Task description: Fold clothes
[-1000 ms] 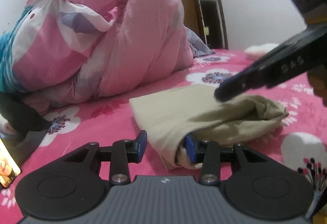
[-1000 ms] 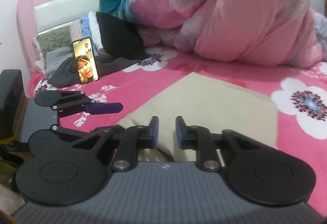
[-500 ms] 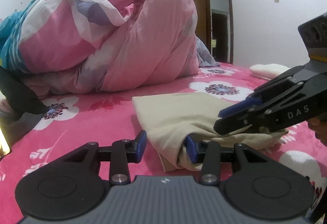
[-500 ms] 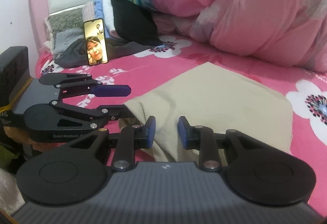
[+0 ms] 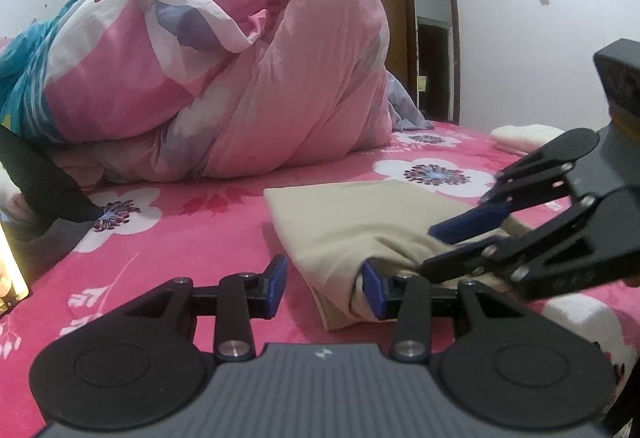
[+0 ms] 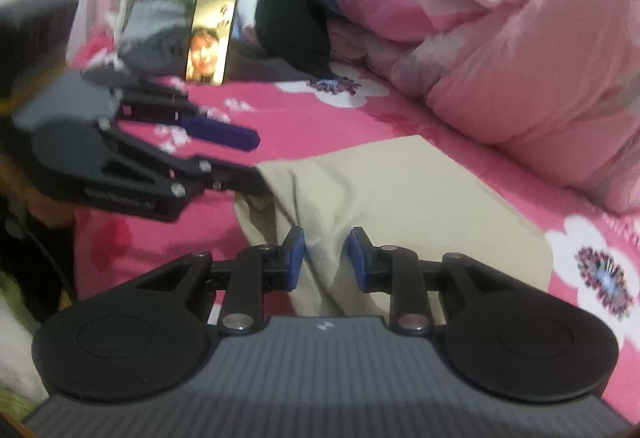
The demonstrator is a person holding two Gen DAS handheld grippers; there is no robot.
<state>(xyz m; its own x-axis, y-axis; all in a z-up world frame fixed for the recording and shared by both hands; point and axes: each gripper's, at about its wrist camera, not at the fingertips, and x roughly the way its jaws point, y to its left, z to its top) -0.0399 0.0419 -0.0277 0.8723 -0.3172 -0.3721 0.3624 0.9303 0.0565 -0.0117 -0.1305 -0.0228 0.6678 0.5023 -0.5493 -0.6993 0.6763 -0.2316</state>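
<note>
Lowered right gripper [image 6: 323,255] jaws straddle beige garment [image 5: 360,226] (lengthwise toward the duvet), unclamped.

— What have you got on your feed?

— I see one beige garment [image 5: 360,222], folded into a rough rectangle and lying flat on the pink flowered bedsheet [image 5: 208,238].

— Is it tidy?

— The far part is smooth, with a straight edge. The near corner is bunched and lifted a little (the layers there gape open, showing a paler inside). From my right camera the same cloth [image 6: 400,198] runs away towards the heaped pink quilt [image 6: 520,86], not touching it.
</note>
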